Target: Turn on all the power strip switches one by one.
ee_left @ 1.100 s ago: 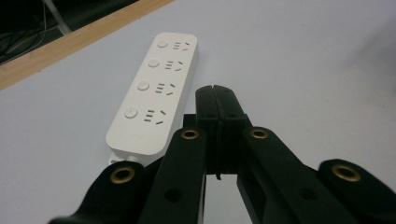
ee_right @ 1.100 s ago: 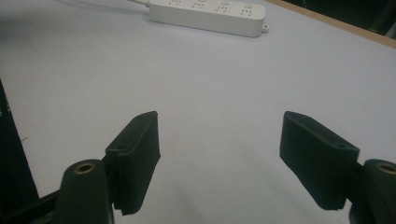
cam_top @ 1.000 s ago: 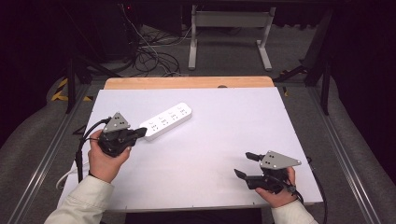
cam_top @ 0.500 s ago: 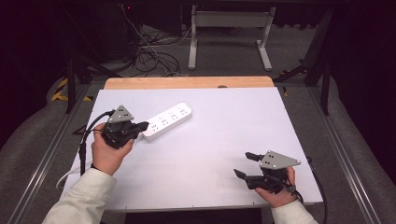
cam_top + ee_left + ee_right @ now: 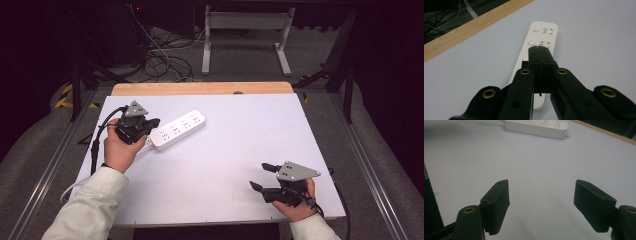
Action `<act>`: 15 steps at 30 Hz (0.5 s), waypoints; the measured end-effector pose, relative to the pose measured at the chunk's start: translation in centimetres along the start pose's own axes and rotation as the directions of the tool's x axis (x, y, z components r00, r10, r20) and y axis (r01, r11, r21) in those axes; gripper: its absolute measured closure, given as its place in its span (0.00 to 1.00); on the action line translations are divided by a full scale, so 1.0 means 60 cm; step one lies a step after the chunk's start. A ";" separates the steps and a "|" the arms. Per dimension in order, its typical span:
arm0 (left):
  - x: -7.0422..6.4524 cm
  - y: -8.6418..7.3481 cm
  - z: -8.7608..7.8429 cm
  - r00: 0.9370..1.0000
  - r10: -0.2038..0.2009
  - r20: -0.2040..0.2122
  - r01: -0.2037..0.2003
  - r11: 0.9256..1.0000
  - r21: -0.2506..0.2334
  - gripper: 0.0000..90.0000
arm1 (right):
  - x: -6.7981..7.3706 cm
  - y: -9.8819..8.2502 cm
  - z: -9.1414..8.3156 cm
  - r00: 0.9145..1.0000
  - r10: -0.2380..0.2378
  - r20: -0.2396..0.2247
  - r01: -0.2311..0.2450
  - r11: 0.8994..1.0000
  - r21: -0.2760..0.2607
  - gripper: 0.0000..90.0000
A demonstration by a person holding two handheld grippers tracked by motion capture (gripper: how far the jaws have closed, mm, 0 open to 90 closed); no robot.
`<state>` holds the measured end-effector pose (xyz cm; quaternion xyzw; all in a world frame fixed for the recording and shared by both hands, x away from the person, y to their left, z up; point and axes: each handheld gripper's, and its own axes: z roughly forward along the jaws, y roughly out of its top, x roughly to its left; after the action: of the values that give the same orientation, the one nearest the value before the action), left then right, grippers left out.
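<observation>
White power strip (image 5: 177, 130) lying aslant near surface (image 5: 240, 150) far-left edge, no legible writing. Left tongs (image 5: 154, 121) closed, poised over its near end. Right tongs (image 5: 260, 176) open, empty, well apart; wide bare room between.

Dark room, grey floor (image 5: 380, 150), tangled cables (image 5: 160, 60), white stand (image 5: 245, 30).

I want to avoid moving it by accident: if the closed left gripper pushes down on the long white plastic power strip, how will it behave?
The long white plastic power strip looks rigid and lies flat, so it probably will not tip. On the smooth white table it may slide or pivot when the left gripper presses.
</observation>
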<state>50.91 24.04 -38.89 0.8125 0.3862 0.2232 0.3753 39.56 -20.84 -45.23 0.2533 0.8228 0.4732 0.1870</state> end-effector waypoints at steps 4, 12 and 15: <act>0.010 0.003 0.023 0.999 -0.014 -0.036 0.015 1.000 0.021 1.00 | 0.000 0.001 0.002 1.000 -0.004 -0.009 0.004 1.000 0.002 0.33; 0.031 0.000 0.051 0.995 -0.100 -0.010 0.100 0.993 0.062 1.00 | 0.000 0.003 0.004 1.000 -0.011 -0.016 0.011 1.000 -0.001 0.33; 0.034 0.000 0.060 0.993 -0.118 -0.017 0.119 0.990 0.072 1.00 | 0.000 0.003 0.004 1.000 -0.014 -0.018 0.014 1.000 -0.001 0.33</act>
<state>54.51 24.09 -40.96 0.7999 0.4440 0.1915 0.3555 39.75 -20.59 -45.20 0.2433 0.8259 0.4744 0.1831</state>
